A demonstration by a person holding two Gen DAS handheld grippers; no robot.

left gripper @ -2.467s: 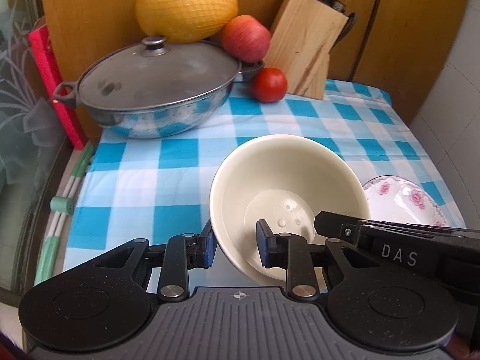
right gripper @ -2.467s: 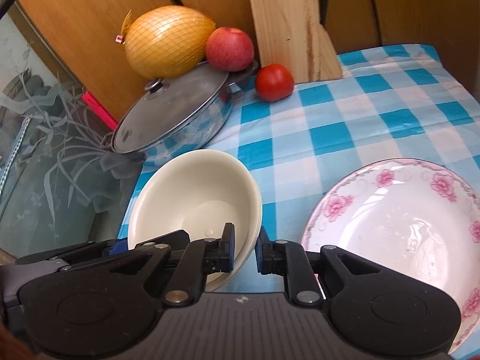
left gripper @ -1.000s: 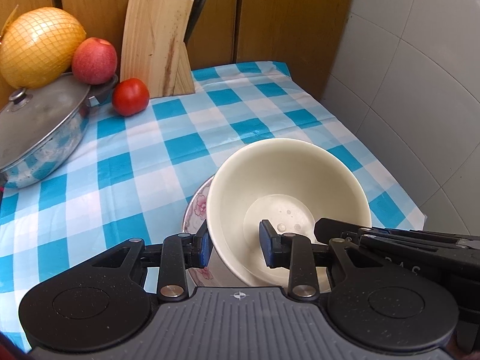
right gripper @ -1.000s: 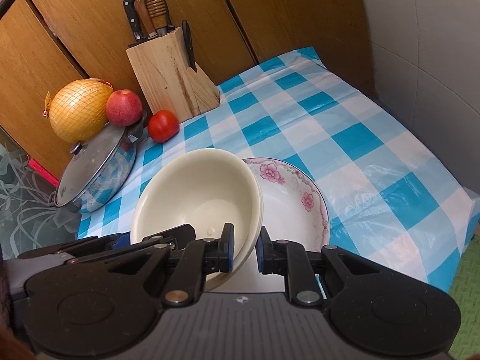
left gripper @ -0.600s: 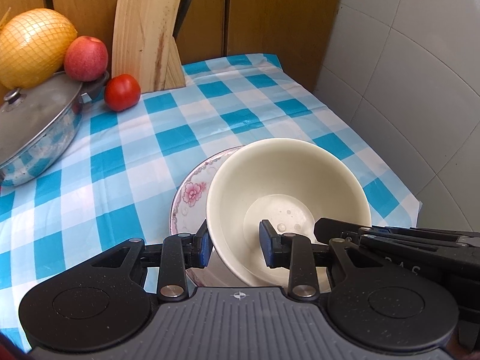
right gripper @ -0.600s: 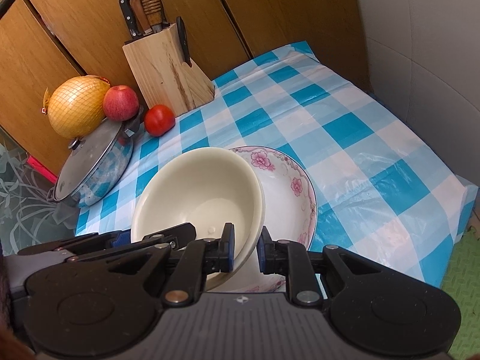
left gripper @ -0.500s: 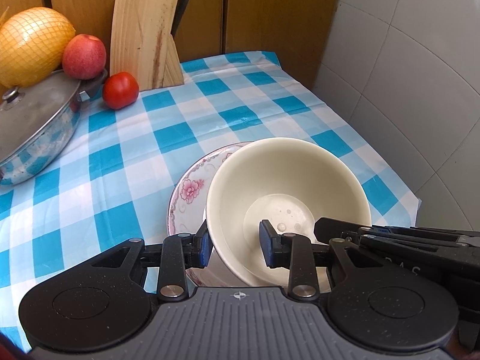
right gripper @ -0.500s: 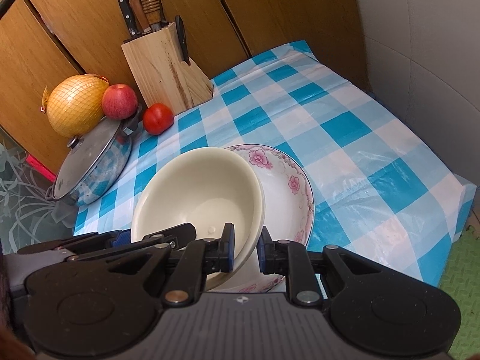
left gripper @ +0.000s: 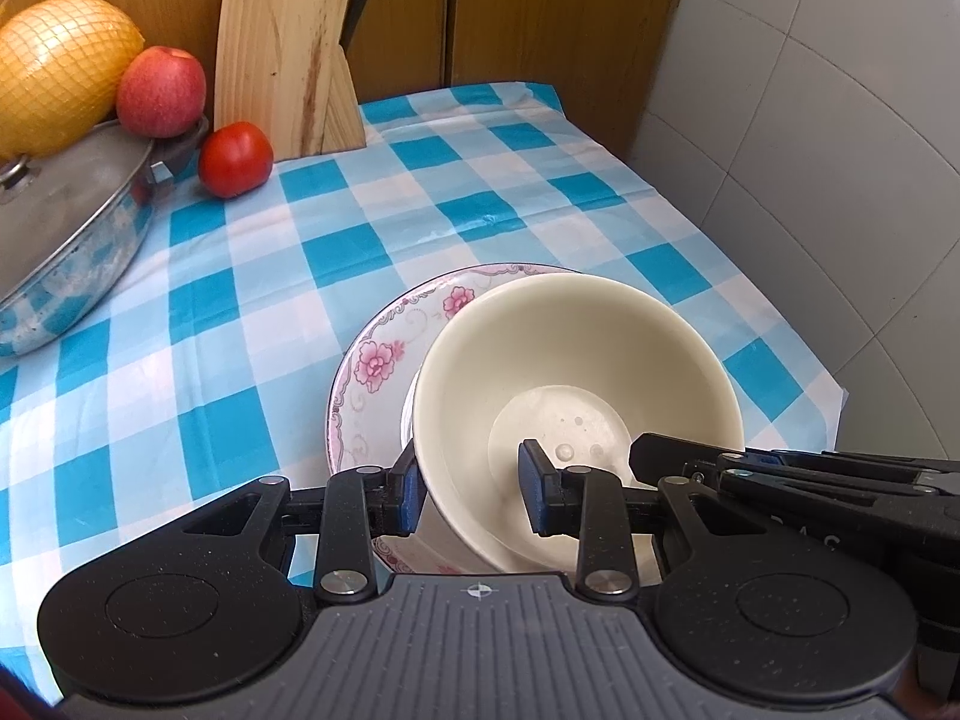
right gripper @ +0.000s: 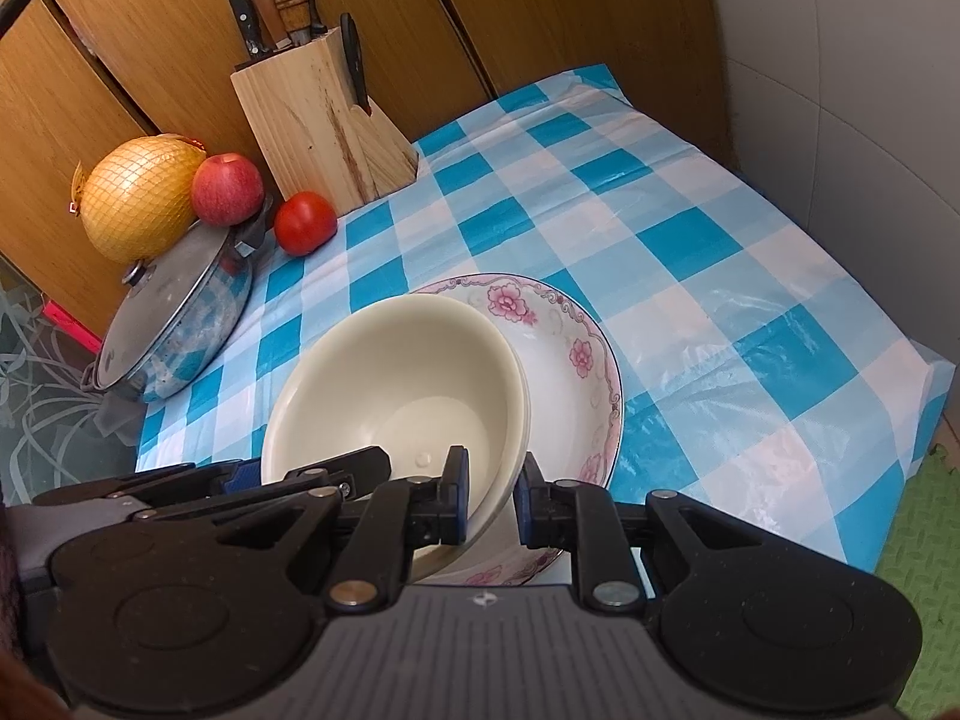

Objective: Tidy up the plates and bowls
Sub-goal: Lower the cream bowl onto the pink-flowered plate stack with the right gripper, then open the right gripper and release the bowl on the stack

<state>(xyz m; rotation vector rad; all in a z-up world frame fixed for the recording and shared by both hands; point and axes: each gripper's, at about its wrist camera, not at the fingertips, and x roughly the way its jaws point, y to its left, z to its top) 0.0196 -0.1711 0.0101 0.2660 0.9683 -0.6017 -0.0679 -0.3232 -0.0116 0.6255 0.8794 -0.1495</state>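
A cream bowl (left gripper: 576,372) is held over a white plate with pink flowers (left gripper: 384,360) that lies on the checked tablecloth. My left gripper (left gripper: 471,492) is shut on the bowl's near rim, one finger inside and one outside. My right gripper (right gripper: 489,498) is shut on the bowl's rim (right gripper: 396,384) from the other side. The plate (right gripper: 570,360) shows beyond and right of the bowl in the right wrist view. I cannot tell whether the bowl touches the plate.
A lidded steel pan (left gripper: 66,222) stands at the left with a netted pomelo (left gripper: 60,66) and an apple (left gripper: 159,90) behind it. A tomato (left gripper: 234,159) and a knife block (left gripper: 288,54) stand at the back. A tiled wall (left gripper: 828,150) runs along the right.
Both grippers have carried the bowl from beside the pan to the right, over the flowered plate, and lowered it toward the plate. Both grips have stayed shut on the rim.
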